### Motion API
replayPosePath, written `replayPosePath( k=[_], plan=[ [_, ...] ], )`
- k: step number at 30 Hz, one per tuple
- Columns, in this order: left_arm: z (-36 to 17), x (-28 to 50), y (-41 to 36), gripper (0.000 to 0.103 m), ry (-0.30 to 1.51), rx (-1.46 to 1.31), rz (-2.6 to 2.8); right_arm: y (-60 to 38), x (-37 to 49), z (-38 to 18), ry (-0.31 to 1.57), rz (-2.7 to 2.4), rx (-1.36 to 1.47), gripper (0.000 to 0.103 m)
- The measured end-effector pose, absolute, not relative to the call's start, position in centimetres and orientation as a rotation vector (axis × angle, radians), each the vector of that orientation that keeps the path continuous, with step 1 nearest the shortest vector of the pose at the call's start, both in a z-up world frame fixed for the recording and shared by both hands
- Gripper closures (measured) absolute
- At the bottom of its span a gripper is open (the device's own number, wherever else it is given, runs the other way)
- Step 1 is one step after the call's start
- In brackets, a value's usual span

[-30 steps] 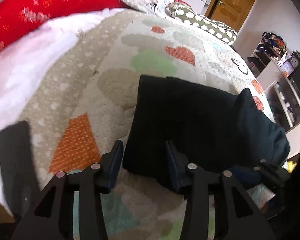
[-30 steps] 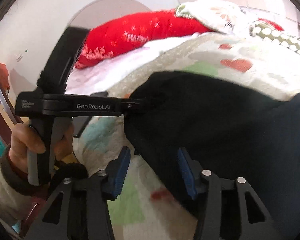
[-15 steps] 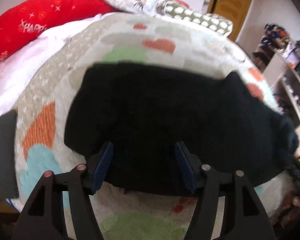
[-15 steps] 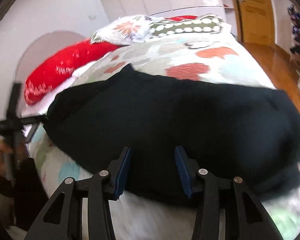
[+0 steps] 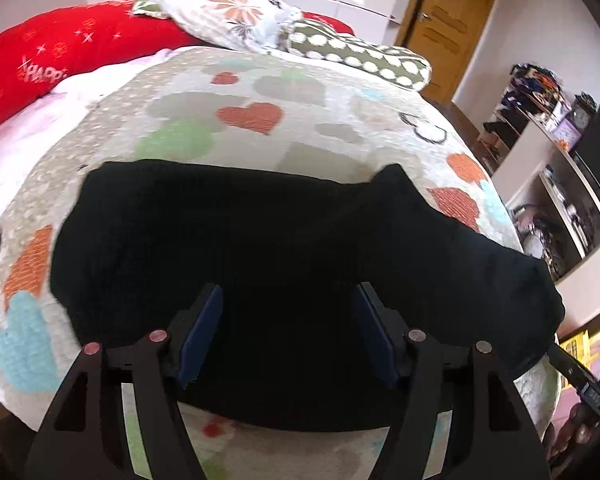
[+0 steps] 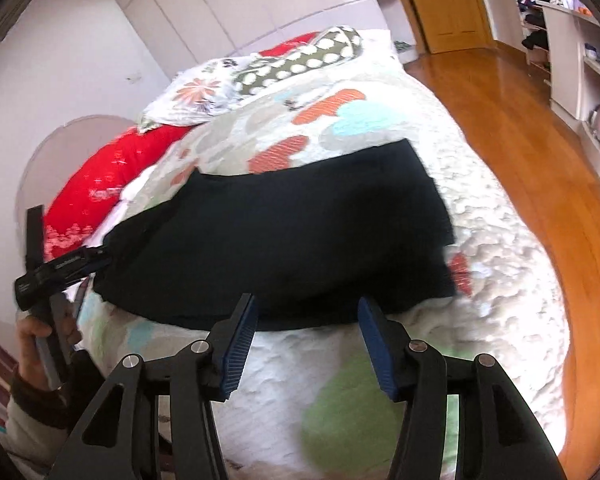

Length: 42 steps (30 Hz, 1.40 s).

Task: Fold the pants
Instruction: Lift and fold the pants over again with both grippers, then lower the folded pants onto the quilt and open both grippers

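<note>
I read the black pants (image 5: 268,248) as partly folded: they lie as one long flat band across the near part of the quilted bedspread (image 5: 260,92), apparently doubled leg over leg, so I judge the shorter cross-folds are left to do. My left gripper (image 5: 286,332) has its jaws spread wide, hanging over the near edge of the cloth and gripping nothing; whether the pads brush the fabric I cannot tell. My right gripper (image 6: 306,344) is equally wide apart and empty, poised just short of the pants' (image 6: 284,240) near hem, over bare bedspread (image 6: 500,248).
</note>
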<state>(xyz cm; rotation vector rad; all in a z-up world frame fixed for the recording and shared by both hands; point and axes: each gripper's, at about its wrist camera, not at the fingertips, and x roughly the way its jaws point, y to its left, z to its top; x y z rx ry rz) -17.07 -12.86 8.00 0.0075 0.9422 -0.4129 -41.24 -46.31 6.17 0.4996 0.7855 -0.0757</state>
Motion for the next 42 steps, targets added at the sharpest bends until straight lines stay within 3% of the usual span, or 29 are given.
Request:
replayPosePath(
  k=[2,3,4,5,8,14,17,20,22,23,42],
  plan=[
    [7.9,-17.5,-13.6,0.036,0.942,0.013,-0.429,-47.3,-40.7,5.5,0.749,-0.069,0.563,0.053],
    [7.9,-17.6,-13.8,0.036,0.943,0.018,-0.436,-47.4,-40.5,5.5,0.73,-0.069,0.569,0.066],
    [7.8,-17.9,-14.2,0.036,0.943,0.028,-0.445,-47.6,-40.3,5.5,0.716,-0.08,0.567,0.089],
    [7.8,-18.3,-14.5,0.036,0.946,0.041,-0.452,-47.7,-40.3,5.4,0.716,-0.097,0.57,0.098],
    [7.7,-18.6,-15.4,0.036,0.959,0.069,-0.482,-47.3,-41.6,6.1,0.672,-0.091,0.56,0.1],
    [7.5,-19.6,-17.3,0.036,0.958,0.128,-0.571,-45.8,-41.7,4.7,0.714,-0.181,0.501,0.097],
    [7.4,-20.2,-17.9,0.036,0.972,0.153,-0.623,-45.0,-41.9,5.7,0.711,-0.245,0.438,0.083],
    [7.9,-20.8,-18.3,0.029,0.953,0.163,-0.663,-44.5,-41.7,6.6,0.74,-0.281,0.373,0.069],
    [8.1,-21.0,-18.4,0.027,0.944,0.138,-0.678,-44.0,-41.7,7.1,0.756,-0.343,0.298,0.053],
    [8.1,-21.0,-18.4,0.027,0.948,0.125,-0.687,-43.9,-41.7,7.3,0.757,-0.357,0.273,0.051],
    [8.8,-21.3,-29.6,0.021,0.956,0.268,-0.946,-44.8,-42.3,7.1,0.792,-0.354,0.271,0.049]
  ],
)
